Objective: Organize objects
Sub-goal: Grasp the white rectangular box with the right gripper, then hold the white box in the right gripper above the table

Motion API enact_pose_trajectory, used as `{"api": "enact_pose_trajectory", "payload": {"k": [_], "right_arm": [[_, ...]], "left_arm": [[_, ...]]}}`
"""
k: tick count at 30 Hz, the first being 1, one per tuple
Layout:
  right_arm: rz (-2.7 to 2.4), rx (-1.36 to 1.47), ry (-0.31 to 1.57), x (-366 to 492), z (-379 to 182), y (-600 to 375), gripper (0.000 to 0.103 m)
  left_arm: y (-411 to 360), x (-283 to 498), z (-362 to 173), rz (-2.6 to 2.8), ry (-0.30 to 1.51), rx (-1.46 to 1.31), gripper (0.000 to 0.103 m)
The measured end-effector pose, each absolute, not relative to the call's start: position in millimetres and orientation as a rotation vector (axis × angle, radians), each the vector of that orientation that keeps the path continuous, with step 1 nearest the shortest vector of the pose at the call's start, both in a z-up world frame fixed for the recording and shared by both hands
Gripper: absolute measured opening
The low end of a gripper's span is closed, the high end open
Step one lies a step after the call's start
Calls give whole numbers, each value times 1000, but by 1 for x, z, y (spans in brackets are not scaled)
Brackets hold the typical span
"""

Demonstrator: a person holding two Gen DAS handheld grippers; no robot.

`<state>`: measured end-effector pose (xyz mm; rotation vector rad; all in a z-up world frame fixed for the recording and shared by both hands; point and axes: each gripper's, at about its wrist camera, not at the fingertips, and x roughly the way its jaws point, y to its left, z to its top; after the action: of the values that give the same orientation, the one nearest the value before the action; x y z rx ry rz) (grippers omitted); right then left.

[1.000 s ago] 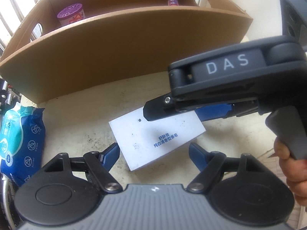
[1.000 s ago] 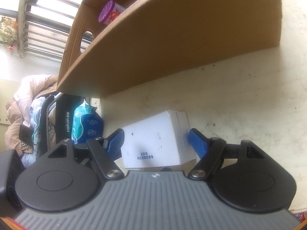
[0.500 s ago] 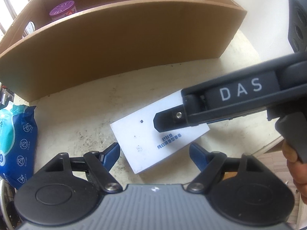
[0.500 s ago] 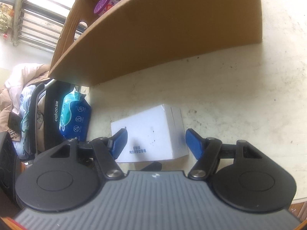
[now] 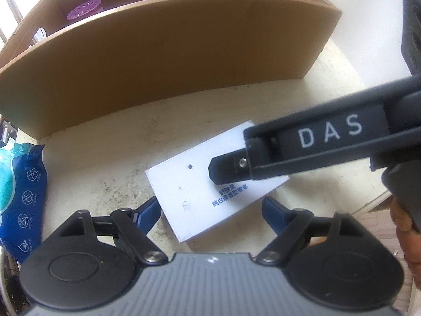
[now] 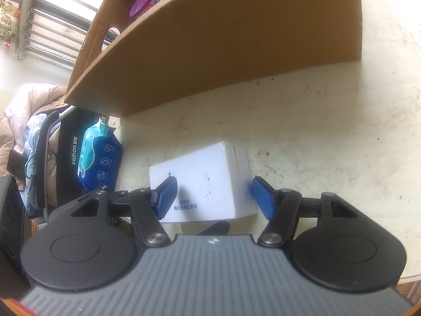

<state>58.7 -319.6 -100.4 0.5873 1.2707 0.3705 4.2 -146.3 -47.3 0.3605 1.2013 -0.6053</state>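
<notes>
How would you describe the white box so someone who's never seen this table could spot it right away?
Find the big cardboard box standing on the pale table. Just in front of its long wall lies the white box, flat on the tabletop. Unlike the soft blue wipes pack at the table's edge, it is rigid, plain white, with small blue print.

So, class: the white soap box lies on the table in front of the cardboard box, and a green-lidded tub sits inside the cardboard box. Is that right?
Not quite. The tub's lid is purple, not green, as the left wrist view shows. The rest holds: the white soap box lies on the table in front of the cardboard box, and the tub sits inside it.
</notes>
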Motion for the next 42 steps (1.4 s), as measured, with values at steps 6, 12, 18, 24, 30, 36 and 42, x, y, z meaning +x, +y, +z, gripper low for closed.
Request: {"api": "enact_pose_trajectory", "payload": {"k": [6,12,18,24,30,36,42], "right_arm": [[348,576,1278,55,-99,-325,58],[342,581,1277,54,-99,-330,57],[342,588,1273,53,-100,-331,58],[337,588,1271,53,-100,-330,59],[334,587,1267,52,-100,-329,59],[336,585,1264,52,-100,-331,59],[342,591,1252,50,-100,-333,59]], "left_arm": [[-151,-5,-45,-627,1197,382,84],[-153,-5,-47,-631,1202,381,84],[-154,-8,-48,-642,1193,411,84],[-152,-8,-49,-644,1203,395,84],[-150,-12,-50,-647,1203,392,84],[-149,-16,-51,-652,1199,395,84],[-146,-20,-51,-657,1198,388,84]]}}
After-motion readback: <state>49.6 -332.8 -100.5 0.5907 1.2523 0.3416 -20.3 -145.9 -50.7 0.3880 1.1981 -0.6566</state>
